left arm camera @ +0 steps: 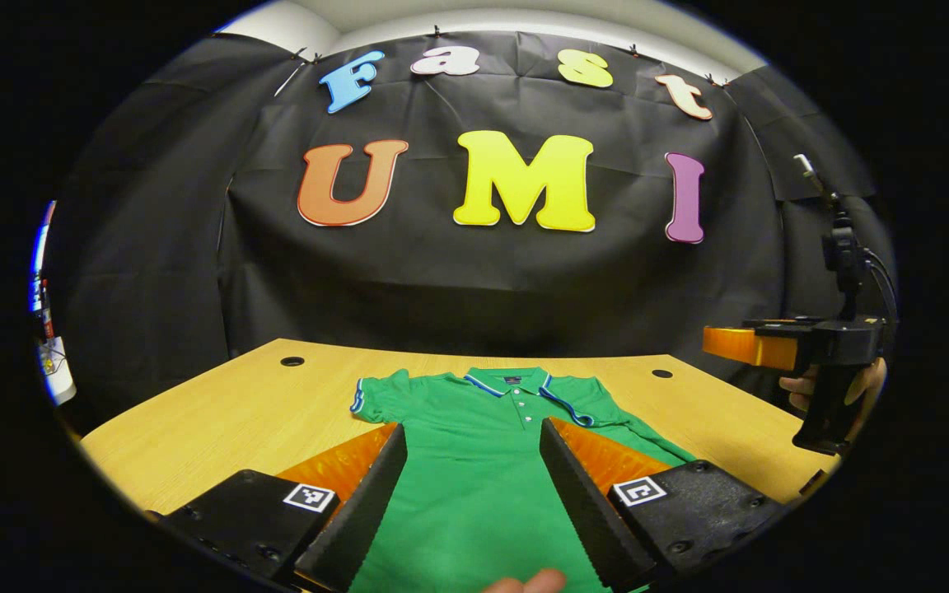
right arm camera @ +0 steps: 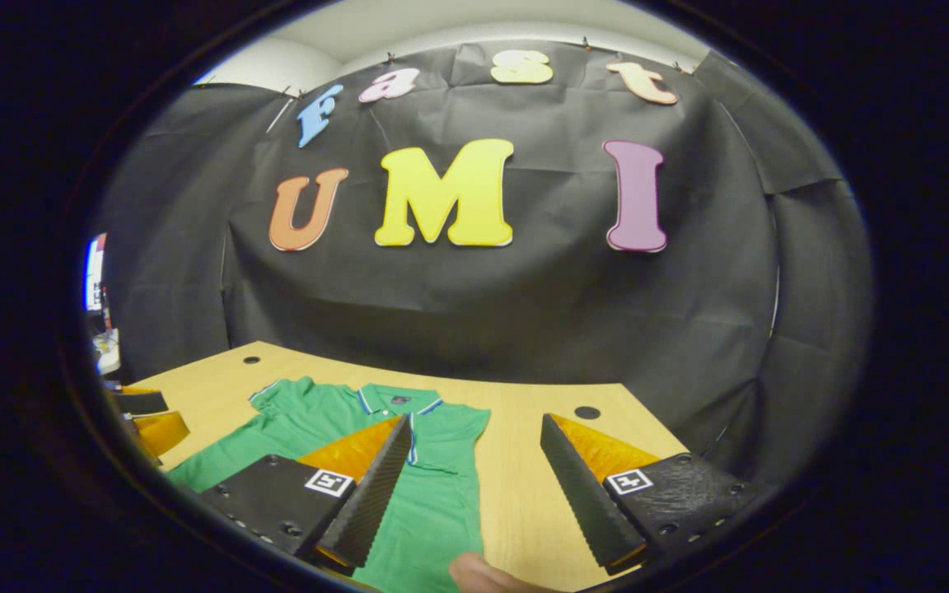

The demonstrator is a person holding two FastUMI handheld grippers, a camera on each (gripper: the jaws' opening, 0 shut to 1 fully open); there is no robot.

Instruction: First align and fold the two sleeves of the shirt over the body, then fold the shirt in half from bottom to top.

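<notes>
Both the left gripper point(left arm camera: 472, 486) and the right gripper point(right arm camera: 470, 486) hung wide apart, empty, above the green shirt point(left arm camera: 474, 461) on the table point(left arm camera: 219, 412).

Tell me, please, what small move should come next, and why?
Probably lower the left hand-held gripper toward the left sleeve of the green polo shirt to grasp its cuff. The shirt lies flat on the wooden table, that sleeve is still spread outward, and both hand-held grippers are open above it, holding nothing.

both views low, wall-facing — shared shirt point(left arm camera: 474, 461)
</notes>
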